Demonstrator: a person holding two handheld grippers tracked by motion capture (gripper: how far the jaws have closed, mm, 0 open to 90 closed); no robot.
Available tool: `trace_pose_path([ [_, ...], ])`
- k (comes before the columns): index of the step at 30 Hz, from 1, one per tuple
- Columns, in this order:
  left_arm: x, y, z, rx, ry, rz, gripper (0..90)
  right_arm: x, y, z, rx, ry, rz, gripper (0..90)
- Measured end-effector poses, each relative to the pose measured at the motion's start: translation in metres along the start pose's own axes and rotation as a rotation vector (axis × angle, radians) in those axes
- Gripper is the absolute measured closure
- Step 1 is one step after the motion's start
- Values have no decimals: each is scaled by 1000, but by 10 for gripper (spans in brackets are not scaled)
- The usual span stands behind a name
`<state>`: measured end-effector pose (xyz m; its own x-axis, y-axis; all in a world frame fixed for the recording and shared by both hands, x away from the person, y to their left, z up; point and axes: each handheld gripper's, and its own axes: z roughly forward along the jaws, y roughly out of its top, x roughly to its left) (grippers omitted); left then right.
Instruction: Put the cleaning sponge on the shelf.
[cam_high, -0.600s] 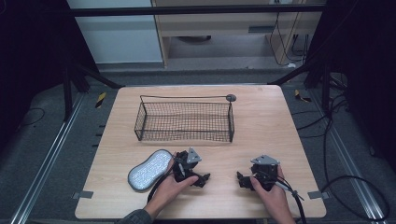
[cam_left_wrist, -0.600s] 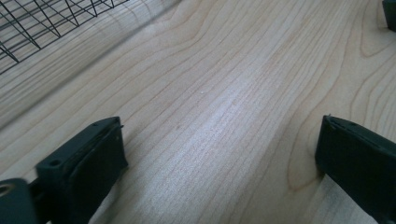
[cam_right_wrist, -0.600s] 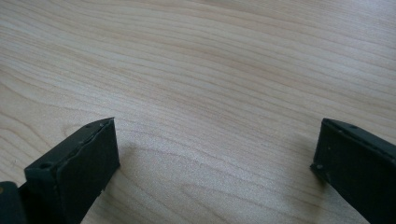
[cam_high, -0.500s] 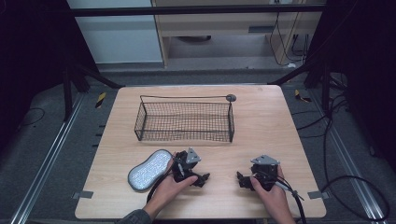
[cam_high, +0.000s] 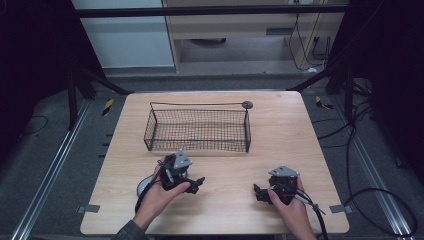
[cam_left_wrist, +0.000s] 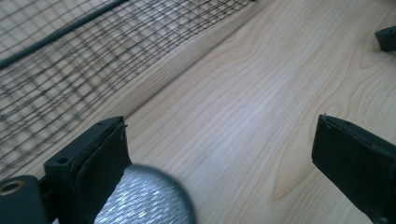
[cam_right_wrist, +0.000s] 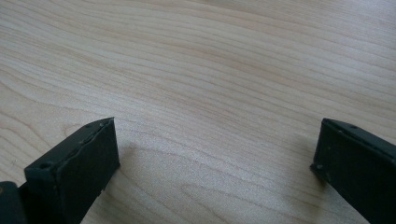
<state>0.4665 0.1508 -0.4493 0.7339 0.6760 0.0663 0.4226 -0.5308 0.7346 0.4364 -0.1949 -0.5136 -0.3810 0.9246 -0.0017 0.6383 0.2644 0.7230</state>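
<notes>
A silver oval pad (cam_left_wrist: 144, 198) is seen lying on the wooden table (cam_high: 280, 140) just before the wire basket (cam_high: 197, 129), partly covered by the wide-open, empty left gripper (cam_high: 192, 183), the right gripper (cam_high: 261, 192) likewise held agape.

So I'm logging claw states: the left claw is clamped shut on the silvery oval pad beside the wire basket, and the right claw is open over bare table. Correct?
Not quite. The left claw is open, not clamped: the left gripper view shows its jaws wide apart, with the silvery oval pad lying below by one jaw. The wire basket is beside it, and the right claw is open over bare table.
</notes>
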Motion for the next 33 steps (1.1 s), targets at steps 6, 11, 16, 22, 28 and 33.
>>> trace_pose_path([
  [6, 23, -4, -17, 35, 22, -30, 33, 0, 0, 0, 0, 0, 0, 3],
  [11, 34, -9, -23, 73, 14, -29, 35, 0, 0, 0, 0, 1, 0, 3],
  [16, 39, -9, -30, 92, 15, -22, 36, 0, 0, 0, 0, 1, 1, 3],
  [22, 46, -13, -38, 122, 13, -19, 37, 0, 0, 0, 0, 1, -3, 3],
  [28, 50, -21, -45, 178, 36, -9, 36, 0, 0, 0, 0, 2, -4, 3],
  [33, 53, -26, -52, 205, 36, -23, 37, 0, 0, 0, 0, 2, -4, 3],
])
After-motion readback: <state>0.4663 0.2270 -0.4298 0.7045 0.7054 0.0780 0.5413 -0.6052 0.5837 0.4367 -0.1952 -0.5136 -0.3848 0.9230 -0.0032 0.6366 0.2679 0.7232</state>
